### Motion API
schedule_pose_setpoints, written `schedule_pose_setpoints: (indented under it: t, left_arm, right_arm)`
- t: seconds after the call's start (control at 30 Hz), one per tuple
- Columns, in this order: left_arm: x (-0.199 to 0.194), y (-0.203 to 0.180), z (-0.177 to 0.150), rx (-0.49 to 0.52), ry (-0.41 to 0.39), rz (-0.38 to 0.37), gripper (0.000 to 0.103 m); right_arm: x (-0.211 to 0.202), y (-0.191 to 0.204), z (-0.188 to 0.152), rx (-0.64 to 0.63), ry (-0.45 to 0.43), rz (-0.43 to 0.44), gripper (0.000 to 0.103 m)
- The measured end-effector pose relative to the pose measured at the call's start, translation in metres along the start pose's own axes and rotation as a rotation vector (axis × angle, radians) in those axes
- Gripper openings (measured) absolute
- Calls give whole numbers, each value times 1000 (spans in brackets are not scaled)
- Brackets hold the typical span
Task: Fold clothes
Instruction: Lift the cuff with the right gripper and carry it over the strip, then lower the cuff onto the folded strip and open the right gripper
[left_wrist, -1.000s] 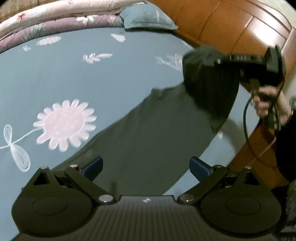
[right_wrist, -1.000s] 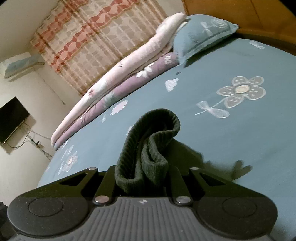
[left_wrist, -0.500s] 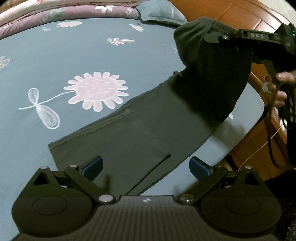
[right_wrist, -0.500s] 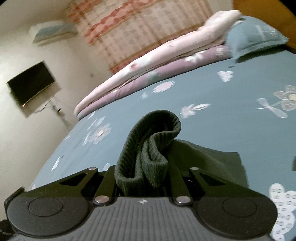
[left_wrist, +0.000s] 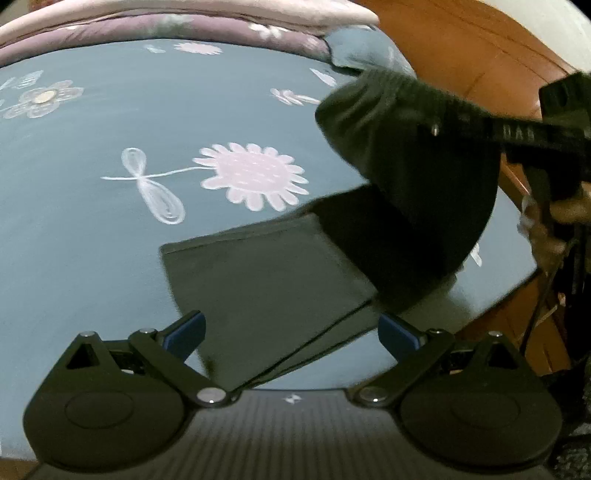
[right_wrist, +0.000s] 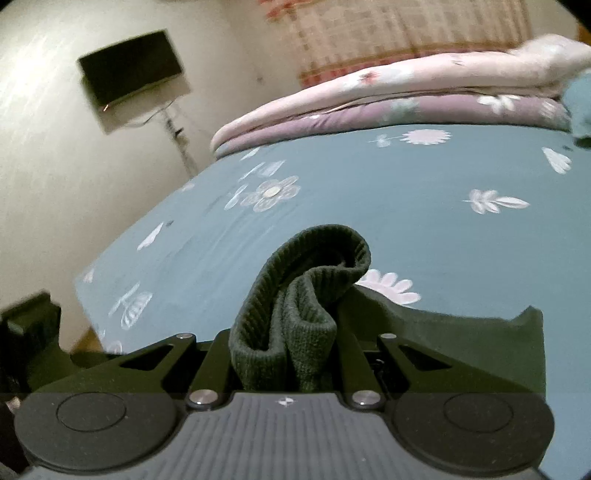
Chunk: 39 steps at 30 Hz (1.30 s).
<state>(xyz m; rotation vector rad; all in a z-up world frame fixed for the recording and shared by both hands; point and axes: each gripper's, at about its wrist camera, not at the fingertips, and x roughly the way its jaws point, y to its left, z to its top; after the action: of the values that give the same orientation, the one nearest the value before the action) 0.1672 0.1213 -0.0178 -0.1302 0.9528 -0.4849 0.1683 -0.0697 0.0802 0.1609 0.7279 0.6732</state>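
Dark green knitted garment (left_wrist: 280, 280) lies partly flat on a teal flower-printed bed sheet (left_wrist: 110, 229), its ribbed end lifted, clamped in the right tool (right_wrist: 284, 354); the left tool (left_wrist: 291, 332) hovers, jaws apart.

— Bedsheet (left_wrist: 92, 221): teal-blue, printed with pale pink and white flowers. Garment (left_wrist: 266, 273)?
— Dark green, ribbed at the cuff (right_wrist: 295, 295). Folded quilts (right_wrist: 388, 96): pink over mauve, floral.

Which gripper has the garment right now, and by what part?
The right gripper is shut on the dark green garment, pinching its bunched ribbed hem. The left gripper is open and holds nothing.
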Motion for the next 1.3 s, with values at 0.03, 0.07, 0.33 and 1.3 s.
schedule_pose_setpoints:
  t: [0.03, 0.07, 0.33, 1.3]
  left_arm:
    - [-2, 3, -1, -14, -7, 3, 99]
    - [-4, 6, -3, -28, -12, 8, 99]
    - [-13, 23, -14, -112, -40, 50, 99]
    - [-19, 50, -39, -247, -81, 61, 99]
  right_arm:
    - [3, 5, -1, -20, 10, 2, 15]
    - [8, 11, -2, -43, 25, 3, 15]
    - [46, 40, -9, -184, 129, 0, 15]
    - [126, 69, -28, -354, 372, 63, 58]
